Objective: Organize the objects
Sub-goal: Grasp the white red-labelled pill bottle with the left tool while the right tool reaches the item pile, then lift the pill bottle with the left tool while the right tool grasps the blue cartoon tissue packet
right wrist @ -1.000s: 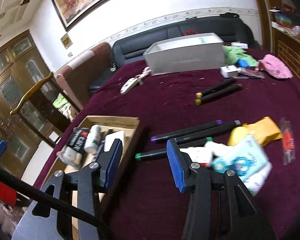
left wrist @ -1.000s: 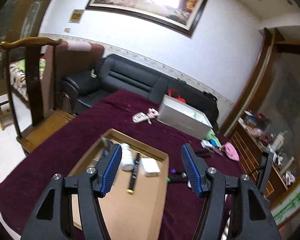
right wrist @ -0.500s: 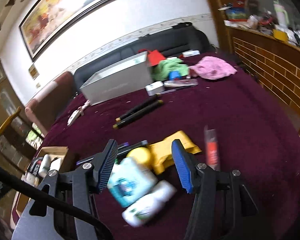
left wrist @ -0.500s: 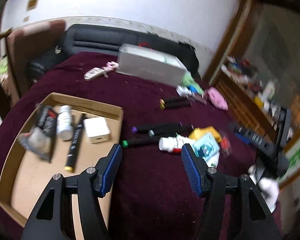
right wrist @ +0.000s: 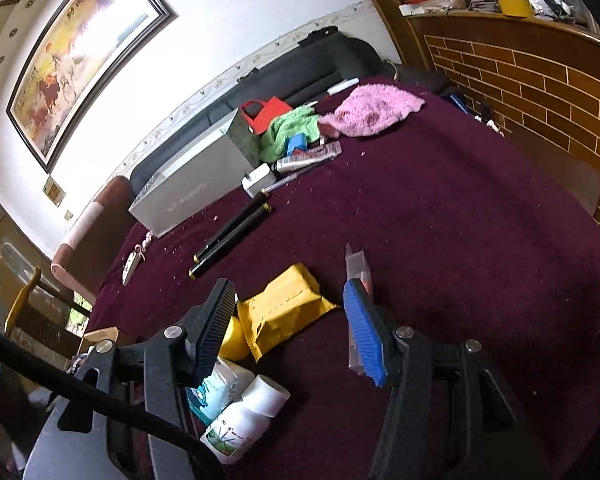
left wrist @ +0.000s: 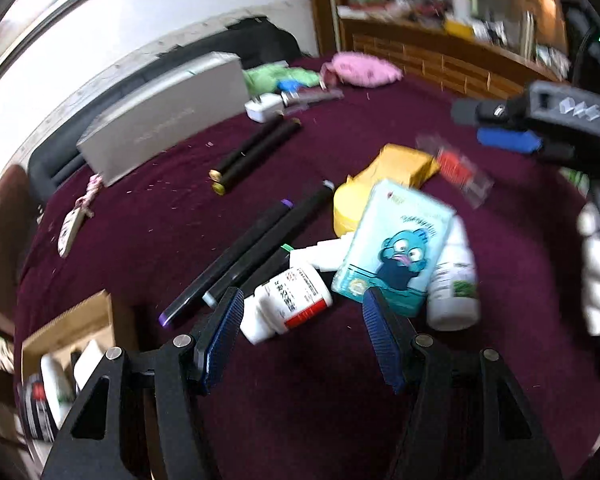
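**Both grippers open over the clutter on the maroon cloth**

Fingers of the left gripper (left wrist: 302,334) stand about half apart with nothing clamped; a white pill bottle with a red-banded label (left wrist: 286,306) lies just ahead of them, nearer the left finger, not pressed by either pad. The right gripper (right wrist: 290,332) has just been opening its jaws and grips nothing: a yellow pouch (right wrist: 282,312) lies on the cloth between the fingers, clear of both pads, and a clear packet with red print (right wrist: 358,266) lies behind the blue right pad.

Just beyond the left gripper, a pale blue packet with a cartoon face (left wrist: 398,246) leans across a second white bottle with a green label (left wrist: 454,280) and a round yellow lid or tub (left wrist: 346,208). To their left lie three black markers (left wrist: 256,246) side by side, touching, with purple, grey and green caps. At the lower left edge of the left wrist view sits the cardboard tray (left wrist: 70,322), already holding a bottle, a white block and a dark tube, all blurred.

Farther out on the maroon tablecloth (right wrist: 460,208), two more black markers with yellow ends (right wrist: 232,236) lie together. Behind them stands a long grey box (right wrist: 196,184), with a white charger (right wrist: 258,178), a green cloth (right wrist: 290,130) and a pink cloth (right wrist: 374,110) near its right end. A black sofa (right wrist: 300,68) runs along the wall beyond the table.
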Available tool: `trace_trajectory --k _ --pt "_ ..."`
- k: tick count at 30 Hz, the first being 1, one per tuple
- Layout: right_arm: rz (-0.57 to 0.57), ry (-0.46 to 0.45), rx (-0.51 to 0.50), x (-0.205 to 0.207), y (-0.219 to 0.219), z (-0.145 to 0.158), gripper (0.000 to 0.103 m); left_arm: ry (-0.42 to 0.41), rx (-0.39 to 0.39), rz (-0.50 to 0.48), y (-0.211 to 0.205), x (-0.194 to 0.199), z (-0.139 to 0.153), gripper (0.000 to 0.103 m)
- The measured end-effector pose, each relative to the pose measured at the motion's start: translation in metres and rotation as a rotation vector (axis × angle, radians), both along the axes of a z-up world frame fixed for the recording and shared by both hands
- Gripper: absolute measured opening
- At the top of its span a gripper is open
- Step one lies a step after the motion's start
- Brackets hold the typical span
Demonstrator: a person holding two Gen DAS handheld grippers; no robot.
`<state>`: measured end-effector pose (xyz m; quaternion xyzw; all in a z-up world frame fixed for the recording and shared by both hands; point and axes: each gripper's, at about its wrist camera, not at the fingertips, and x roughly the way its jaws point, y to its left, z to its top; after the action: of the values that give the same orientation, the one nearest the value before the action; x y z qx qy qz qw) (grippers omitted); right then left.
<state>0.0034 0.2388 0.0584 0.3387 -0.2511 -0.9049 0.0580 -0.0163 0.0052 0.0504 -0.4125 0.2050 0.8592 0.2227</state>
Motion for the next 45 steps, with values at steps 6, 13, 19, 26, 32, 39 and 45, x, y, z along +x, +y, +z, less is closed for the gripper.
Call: trace_trajectory --k 6,13,19,26,32,39,45 --pt "0.013 -0.006 0.036 -0.001 -0.007 -0.003 0.056 -0.153 0.056 -0.043 0.001 -0.007 -0.014 0.04" --pt "0.024 -0.038 0.035 -0.005 -0.009 -0.009 0.056 -0.123 0.057 -0.069 0.005 0.011 -0.008 0.038" --pt "0.047 -0.026 0.042 -0.005 -0.013 -0.009 0.056 -0.083 -0.025 -0.066 0.021 0.012 -0.026 0.037" --pt "0.076 -0.034 0.026 -0.008 -0.016 -0.013 0.056 -0.093 0.169 0.054 -0.023 0.041 0.0 0.029" --pt "0.091 -0.031 0.043 -0.009 -0.021 -0.013 0.056 0.012 0.394 0.144 -0.078 0.087 0.045 0.029" --pt "0.358 0.053 0.117 0.012 -0.085 0.002 0.056 0.104 0.467 0.235 -0.147 0.124 0.067 0.029" --pt "0.535 -0.091 0.335 0.02 -0.162 -0.005 0.056 0.149 0.502 0.326 -0.199 0.147 0.066 0.029"
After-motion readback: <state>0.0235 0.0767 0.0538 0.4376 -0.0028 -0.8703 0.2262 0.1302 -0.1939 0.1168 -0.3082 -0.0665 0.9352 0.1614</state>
